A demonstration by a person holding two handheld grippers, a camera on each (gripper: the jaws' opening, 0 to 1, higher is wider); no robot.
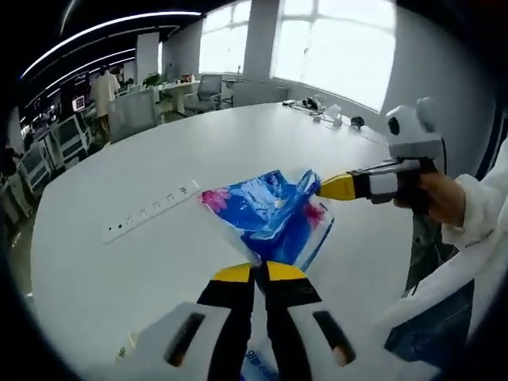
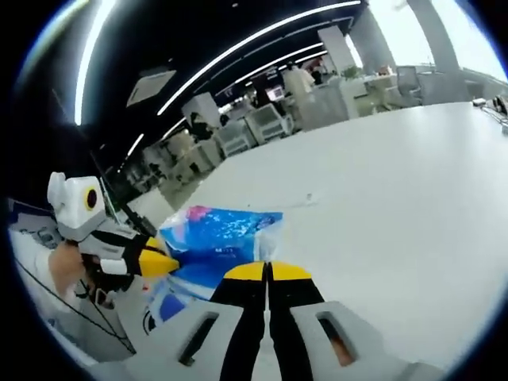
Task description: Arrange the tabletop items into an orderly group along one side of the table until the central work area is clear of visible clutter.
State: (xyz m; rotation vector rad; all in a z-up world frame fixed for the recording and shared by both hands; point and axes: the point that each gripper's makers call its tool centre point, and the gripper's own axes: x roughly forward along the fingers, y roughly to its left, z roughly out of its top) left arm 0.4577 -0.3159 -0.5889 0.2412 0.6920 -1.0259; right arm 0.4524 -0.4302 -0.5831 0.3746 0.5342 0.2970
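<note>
A crumpled blue-and-white plastic bag (image 1: 270,210) with pink patches hangs stretched between both grippers over the white table (image 1: 119,278). In the left gripper view, my left gripper (image 1: 259,272) is shut on the bag's near end. My right gripper (image 1: 337,187) comes in from the right and pinches the bag's far corner. In the right gripper view, the right gripper (image 2: 267,272) is shut on the edge of the bag (image 2: 218,234). The left gripper (image 2: 161,263) holds it from the left.
A white power strip (image 1: 151,210) sits in the tabletop left of the bag. Cables and small devices (image 1: 321,109) lie at the far edge near the windows. Office chairs (image 1: 131,111) stand behind the table. A hand (image 1: 440,198) and white sleeve are at the right.
</note>
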